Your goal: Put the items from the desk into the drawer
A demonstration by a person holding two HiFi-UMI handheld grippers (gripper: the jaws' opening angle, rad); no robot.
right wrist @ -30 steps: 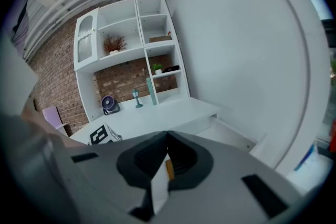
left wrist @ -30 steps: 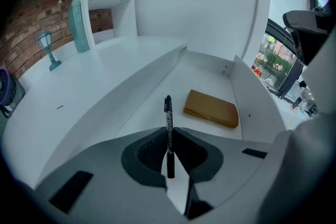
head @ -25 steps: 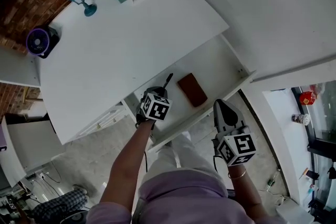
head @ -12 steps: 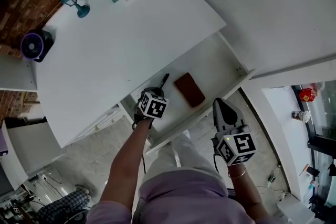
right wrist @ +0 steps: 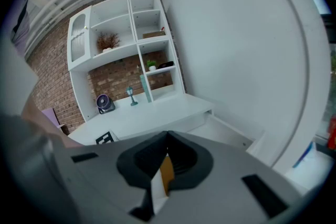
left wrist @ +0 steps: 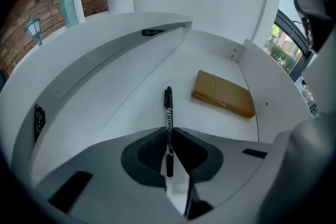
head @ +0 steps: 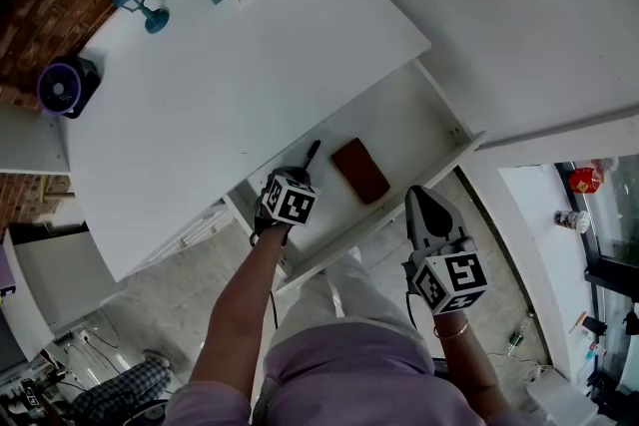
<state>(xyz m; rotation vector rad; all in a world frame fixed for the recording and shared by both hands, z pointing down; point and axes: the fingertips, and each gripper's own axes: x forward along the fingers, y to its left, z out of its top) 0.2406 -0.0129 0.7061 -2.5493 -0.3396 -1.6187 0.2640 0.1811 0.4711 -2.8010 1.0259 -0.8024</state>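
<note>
Two tools show in the head view: my left tool [head: 302,175] is over the open drawer [head: 404,120], and my right tool [head: 419,200] is outside its front. Left gripper view: jaws clamped on a black pen [left wrist: 168,113], with a flat brown item [left wrist: 223,94] lying ahead on the drawer floor. Right gripper view: jaws pressed together, facing the counter [right wrist: 152,110].

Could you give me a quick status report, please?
Left tool shut on black pen, over open drawer. Right tool shut, outside it. Brown pad inside, apart from the pen.

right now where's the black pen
In the left gripper view, the black pen is clamped in the left gripper, inside the open drawer, just left of the brown case.
</note>
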